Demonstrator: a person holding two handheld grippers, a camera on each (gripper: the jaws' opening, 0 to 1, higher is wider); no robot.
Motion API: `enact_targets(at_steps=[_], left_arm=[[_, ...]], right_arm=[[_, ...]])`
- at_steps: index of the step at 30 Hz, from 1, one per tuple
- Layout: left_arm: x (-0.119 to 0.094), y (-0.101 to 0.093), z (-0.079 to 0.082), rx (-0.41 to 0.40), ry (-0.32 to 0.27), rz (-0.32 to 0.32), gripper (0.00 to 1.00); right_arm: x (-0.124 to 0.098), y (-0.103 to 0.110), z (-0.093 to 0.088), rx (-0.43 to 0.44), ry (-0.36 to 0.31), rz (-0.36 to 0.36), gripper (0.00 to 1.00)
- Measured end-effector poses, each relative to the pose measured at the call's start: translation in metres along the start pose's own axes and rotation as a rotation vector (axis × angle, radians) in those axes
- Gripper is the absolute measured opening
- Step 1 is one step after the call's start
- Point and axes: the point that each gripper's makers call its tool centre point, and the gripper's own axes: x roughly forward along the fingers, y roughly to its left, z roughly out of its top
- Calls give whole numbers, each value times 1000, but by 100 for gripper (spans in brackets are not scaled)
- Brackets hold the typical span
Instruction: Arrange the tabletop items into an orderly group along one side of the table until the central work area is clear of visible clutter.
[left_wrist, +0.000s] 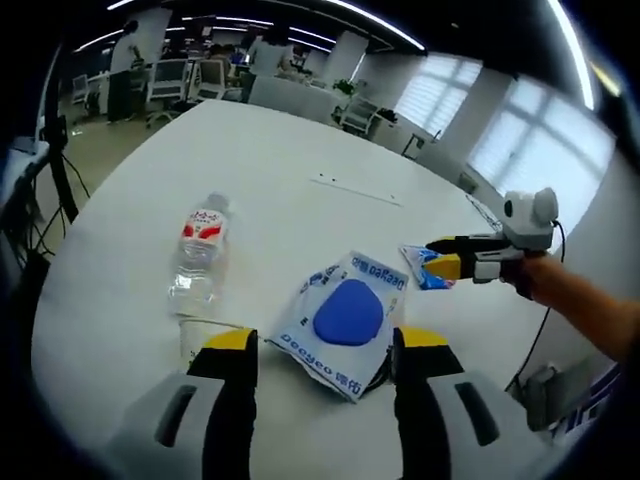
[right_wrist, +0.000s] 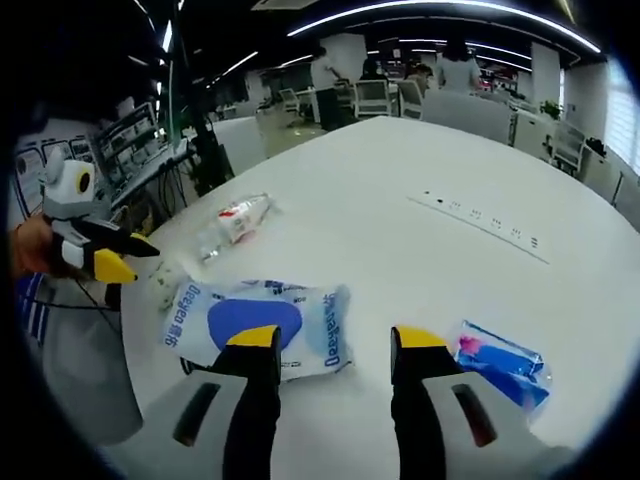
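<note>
Left gripper view, read from left to right: a clear plastic water bottle with a red-and-white label (left_wrist: 203, 255) lies on its side on the round white table (left_wrist: 300, 160); it looks nearly empty, so probably light, smooth and apt to roll, and a grip across its middle would likely hold best. Just beside it to the right lies a flat white plastic pouch with a blue oval print (left_wrist: 345, 318), between the yellow-tipped jaws of the left claw (left_wrist: 323, 342), which stand wide apart with nothing held. The pouch looks soft, limp and slippery, so I would take it at an edge or corner, since a flat face gives little to pinch. Further right, a small blue and pink sachet (left_wrist: 426, 267) lies near the table edge, thin and crinkly, best pinched at a seam; the right claw (left_wrist: 447, 255) is at it, though whether it grips I cannot tell. In the right gripper view the right claw (right_wrist: 335, 350) has its jaws spread wide, the sachet (right_wrist: 502, 362) lying apart to the right.
</note>
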Motion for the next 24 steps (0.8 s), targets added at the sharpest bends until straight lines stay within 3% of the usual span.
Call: enact_targets(at_steps=[24], left_arm=[[16, -8, -39, -93, 62, -31, 48]], right_arm=[[18, -8, -21, 11, 58, -2, 38]])
